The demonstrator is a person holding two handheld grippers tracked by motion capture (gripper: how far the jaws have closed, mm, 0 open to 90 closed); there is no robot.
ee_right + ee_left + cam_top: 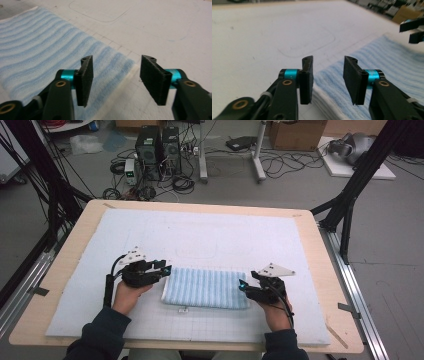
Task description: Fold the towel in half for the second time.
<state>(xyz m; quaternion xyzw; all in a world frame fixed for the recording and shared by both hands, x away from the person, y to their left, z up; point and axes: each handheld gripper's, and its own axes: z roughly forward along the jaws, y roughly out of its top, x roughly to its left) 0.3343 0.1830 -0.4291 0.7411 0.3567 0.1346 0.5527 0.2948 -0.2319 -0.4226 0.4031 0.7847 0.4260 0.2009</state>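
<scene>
Fingers: both grippers released, left gripper (167, 268) and right gripper (242, 284) at the towel's ends.
Towel (206, 287): already folded, centre frame; no grasp yet.

Ribbed terry cloth towel (206, 288)

No writing, label, brand, number or sign can be read on anything in these pictures.
</scene>
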